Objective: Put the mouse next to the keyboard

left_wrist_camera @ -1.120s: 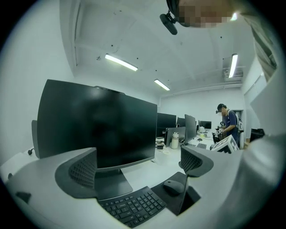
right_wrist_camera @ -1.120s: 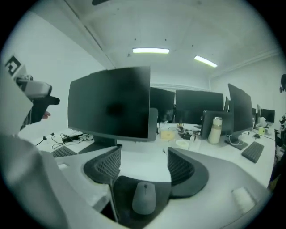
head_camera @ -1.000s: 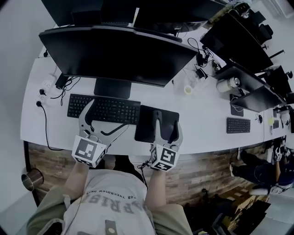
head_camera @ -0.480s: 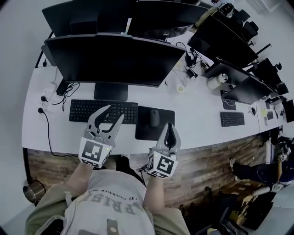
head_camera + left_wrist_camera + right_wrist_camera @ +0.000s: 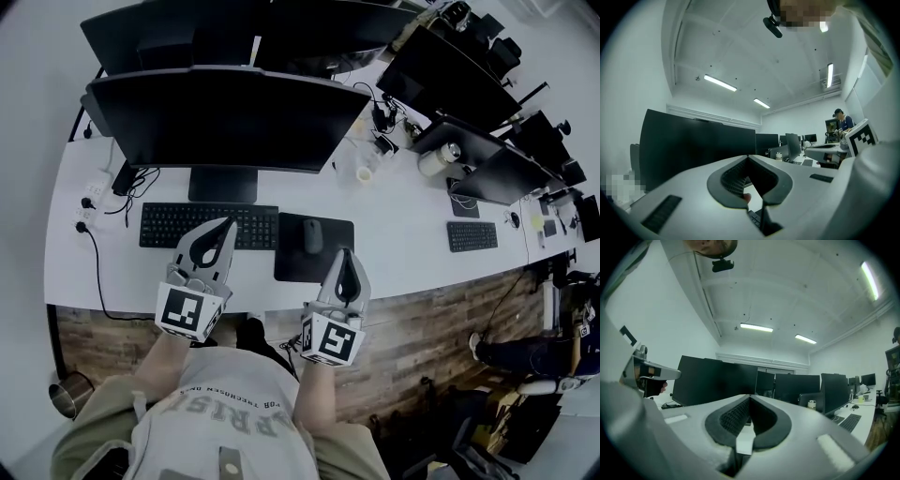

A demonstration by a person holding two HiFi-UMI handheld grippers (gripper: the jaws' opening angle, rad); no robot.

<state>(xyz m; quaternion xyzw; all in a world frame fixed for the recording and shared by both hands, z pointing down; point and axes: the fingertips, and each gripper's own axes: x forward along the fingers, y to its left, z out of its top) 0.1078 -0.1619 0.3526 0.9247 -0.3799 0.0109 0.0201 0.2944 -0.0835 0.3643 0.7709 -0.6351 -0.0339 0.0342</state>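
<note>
Small dark plastic mouse (image 5: 313,236) on black pad (image 5: 291,267), just right of black keyboard (image 5: 173,225). My left tongs (image 5: 227,226), right tongs (image 5: 346,254) clenched, empty. I risk nudging mouse away if right tongs drift forward.

Found bare desk (image 5: 412,244) right of the mouse pad (image 5: 291,262), open as far as a second keyboard (image 5: 472,236). Saw only a narrow free strip along the front edge. Met the keyboard (image 5: 178,225) just left of the pad, nearly touching it, and the mouse (image 5: 312,236) on the pad's upper middle. Noted the wide monitor (image 5: 220,117) overhanging the keyboard's back, stand (image 5: 222,185) just behind, closing off the rear. Spotted a cable (image 5: 94,253) trailing over the desk's left end from a power strip (image 5: 89,200), and a small cup (image 5: 365,174) among loose wires behind the pad. Kept the left tongs (image 5: 223,228) shut above the keyboard's right part, the right tongs (image 5: 345,257) shut above the pad's front right corner.
</note>
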